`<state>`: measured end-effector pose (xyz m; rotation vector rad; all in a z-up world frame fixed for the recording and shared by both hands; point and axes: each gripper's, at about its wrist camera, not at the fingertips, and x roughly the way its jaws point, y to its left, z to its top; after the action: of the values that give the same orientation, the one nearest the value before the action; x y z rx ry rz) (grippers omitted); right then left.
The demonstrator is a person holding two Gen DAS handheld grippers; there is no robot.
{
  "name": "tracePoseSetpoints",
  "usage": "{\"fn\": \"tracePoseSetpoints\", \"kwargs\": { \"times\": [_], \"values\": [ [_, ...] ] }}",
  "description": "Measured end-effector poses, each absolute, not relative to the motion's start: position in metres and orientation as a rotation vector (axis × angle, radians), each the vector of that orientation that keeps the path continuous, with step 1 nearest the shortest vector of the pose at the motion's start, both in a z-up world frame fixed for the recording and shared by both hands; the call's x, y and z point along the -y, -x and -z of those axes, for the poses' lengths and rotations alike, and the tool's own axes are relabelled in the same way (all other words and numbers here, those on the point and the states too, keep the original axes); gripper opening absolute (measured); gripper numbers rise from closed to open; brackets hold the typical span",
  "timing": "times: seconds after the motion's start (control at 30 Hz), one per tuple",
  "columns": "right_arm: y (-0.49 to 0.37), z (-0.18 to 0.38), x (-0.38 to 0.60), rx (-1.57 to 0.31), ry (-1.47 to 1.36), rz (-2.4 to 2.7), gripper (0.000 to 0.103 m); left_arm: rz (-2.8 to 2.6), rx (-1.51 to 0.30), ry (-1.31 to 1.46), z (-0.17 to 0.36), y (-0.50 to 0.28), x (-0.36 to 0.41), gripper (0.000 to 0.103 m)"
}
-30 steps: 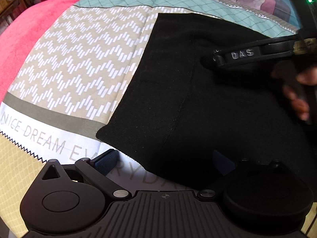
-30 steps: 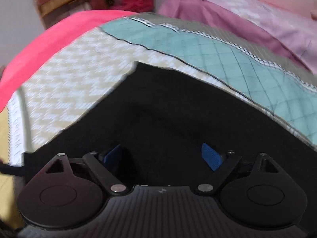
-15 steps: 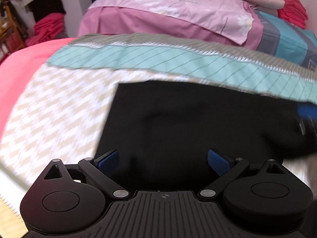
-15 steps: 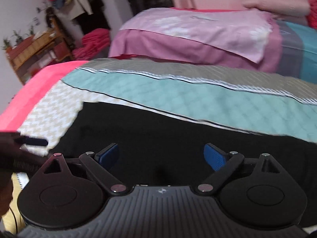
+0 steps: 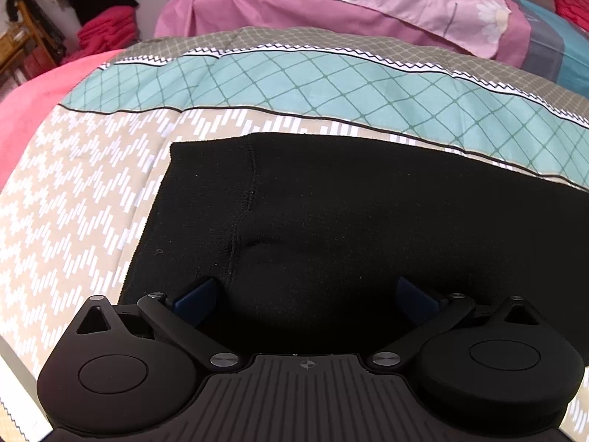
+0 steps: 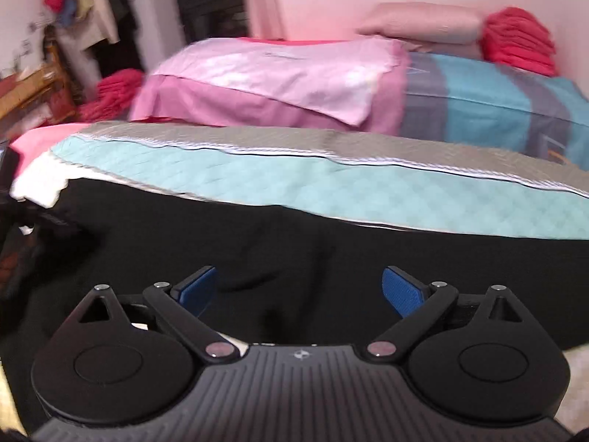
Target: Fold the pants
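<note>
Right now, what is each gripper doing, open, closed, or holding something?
Left gripper: open, holding nothing, fingers spread over the black pants.
Right gripper: open, holding nothing, also above the pants.

Bare patterned quilt [image 5: 81, 191] lies left of the black pants [image 5: 349, 213] (pink bedding [image 5: 331, 3] piled beyond).
</note>
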<state>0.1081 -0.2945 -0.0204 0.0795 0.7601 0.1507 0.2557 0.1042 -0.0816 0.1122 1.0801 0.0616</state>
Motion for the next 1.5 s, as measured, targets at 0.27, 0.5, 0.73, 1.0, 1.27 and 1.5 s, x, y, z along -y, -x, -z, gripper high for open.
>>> {"fn": "tracePoseSetpoints", "kwargs": {
  "times": [0.27, 0.5, 0.73, 1.0, 1.27, 1.5],
  "values": [
    [-0.083, 0.024, 0.392, -0.727, -0.228, 0.124, 0.097, -0.081, -1.078, -0.104, 0.08, -0.252, -0.1, 0.103],
    [-0.089, 0.046, 0.444, -0.783, -0.25, 0.241, 0.091, -0.103, -1.071, -0.094, 0.083, -0.255, -0.101, 0.103],
    [-0.081, 0.046, 0.458, -0.797, -0.278, 0.408, 0.097, -0.118, -1.077, -0.092, 0.083, -0.256, -0.1, 0.103],
    [-0.049, 0.014, 0.421, -0.782, -0.219, 0.35, 0.095, -0.076, -1.131, -0.057, 0.059, -0.246, -0.103, 0.103],
    [0.022, -0.001, 0.365, -0.779, -0.205, 0.39, 0.095, 0.053, -1.05, -0.094, 0.019, -0.168, -0.104, 0.103],
    [0.101, 0.01, 0.351, -0.761, -0.295, 0.649, 0.095, 0.186, -1.086, -0.156, 0.03, -0.108, -0.076, 0.103]
  ]
}}
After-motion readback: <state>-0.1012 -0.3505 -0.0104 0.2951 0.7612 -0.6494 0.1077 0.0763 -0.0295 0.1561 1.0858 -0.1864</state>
